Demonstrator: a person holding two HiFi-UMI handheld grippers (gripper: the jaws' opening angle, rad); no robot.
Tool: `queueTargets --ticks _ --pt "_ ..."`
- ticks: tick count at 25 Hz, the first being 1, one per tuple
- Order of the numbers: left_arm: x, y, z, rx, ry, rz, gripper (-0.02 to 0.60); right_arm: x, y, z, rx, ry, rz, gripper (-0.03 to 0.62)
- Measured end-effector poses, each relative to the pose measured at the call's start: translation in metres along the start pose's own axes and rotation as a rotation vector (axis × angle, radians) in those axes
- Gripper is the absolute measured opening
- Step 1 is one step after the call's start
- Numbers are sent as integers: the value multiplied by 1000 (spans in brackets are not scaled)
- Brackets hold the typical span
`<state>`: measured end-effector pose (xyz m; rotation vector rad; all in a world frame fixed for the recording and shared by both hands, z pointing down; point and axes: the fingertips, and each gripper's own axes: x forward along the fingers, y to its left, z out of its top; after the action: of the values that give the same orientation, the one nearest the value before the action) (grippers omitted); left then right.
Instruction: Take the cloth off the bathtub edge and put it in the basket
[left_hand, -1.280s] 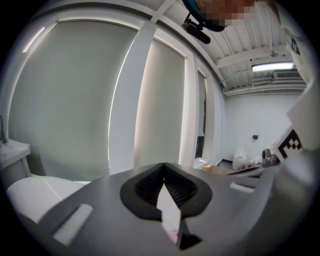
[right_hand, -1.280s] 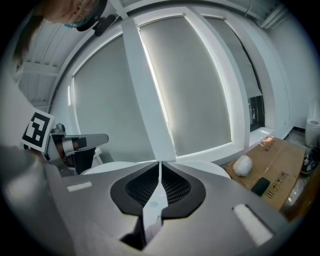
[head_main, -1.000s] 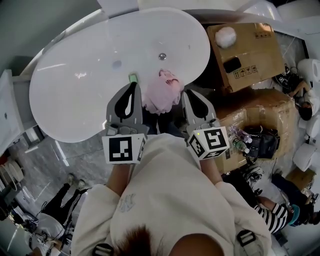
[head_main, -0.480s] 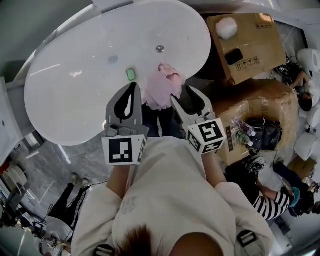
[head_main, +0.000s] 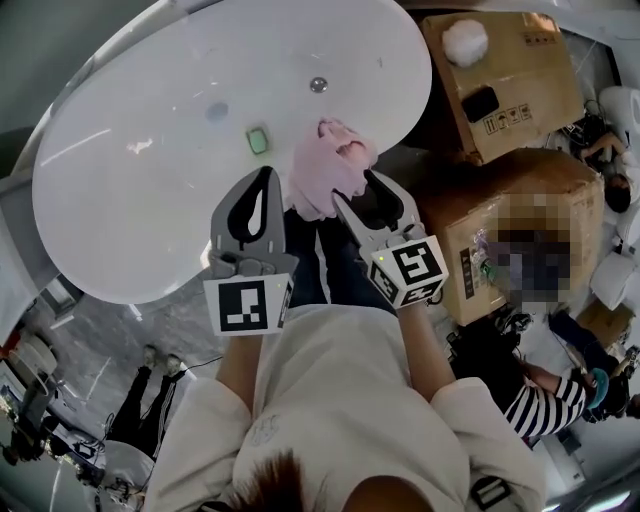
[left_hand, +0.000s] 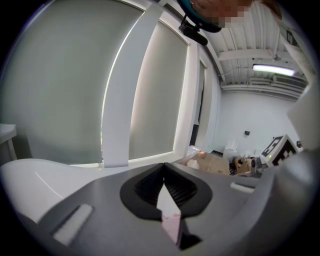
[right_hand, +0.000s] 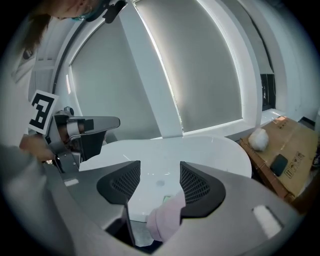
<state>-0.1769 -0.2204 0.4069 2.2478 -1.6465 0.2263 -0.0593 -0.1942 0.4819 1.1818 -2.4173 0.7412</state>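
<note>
Reaching down toward the near edge of the bathtub (head_main: 150, 215), I have both hand-held grippers aimed at the pink cloth (head_main: 326, 168). It lies bunched on that edge and appears to hang partly over the outer side toward me. My right hand-held gripper (head_main: 353, 186) is the one meant to take it. Its jaws have just been opening and stand apart, with the cloth low between them and close to the right-hand pad, though as far as I can judge nothing is pinched. I hold this one tilted downward so the open jaws can come over the top of the bunch rather than push it into the tub. My left hand-held gripper (head_main: 266, 172) has its jaws together and empty. It sits just beside the cloth on the left, and through the gap behind its tips I see only a sliver of pink. I judge it is there to steady or gather the loose side if the cloth slides. A small green thing (head_main: 258, 140) lies inside the tub near the cloth but apart from it, and I would keep the jaws off it. Cardboard boxes (head_main: 500, 70) stand by the tub on my right. The basket shows in none of my views, so it must lie outside what I can see, and the lift is not yet begun.
</note>
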Motion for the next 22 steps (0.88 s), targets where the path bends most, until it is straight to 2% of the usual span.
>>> queueTargets --ticks 10,19,20,22 --pt "18 -2 -54 -58 51 11 49 26 -25 -46 32 35 -66 235" --pt "39 -5 -107 -73 101 -1 49 55 -51 -93 53 100 -110 237" --pt "42 -5 -114 -76 111 -2 49 60 -53 -99 61 109 -106 273" --pt "47 -4 -126 -88 128 2 49 70 -57 -112 67 139 -99 291"
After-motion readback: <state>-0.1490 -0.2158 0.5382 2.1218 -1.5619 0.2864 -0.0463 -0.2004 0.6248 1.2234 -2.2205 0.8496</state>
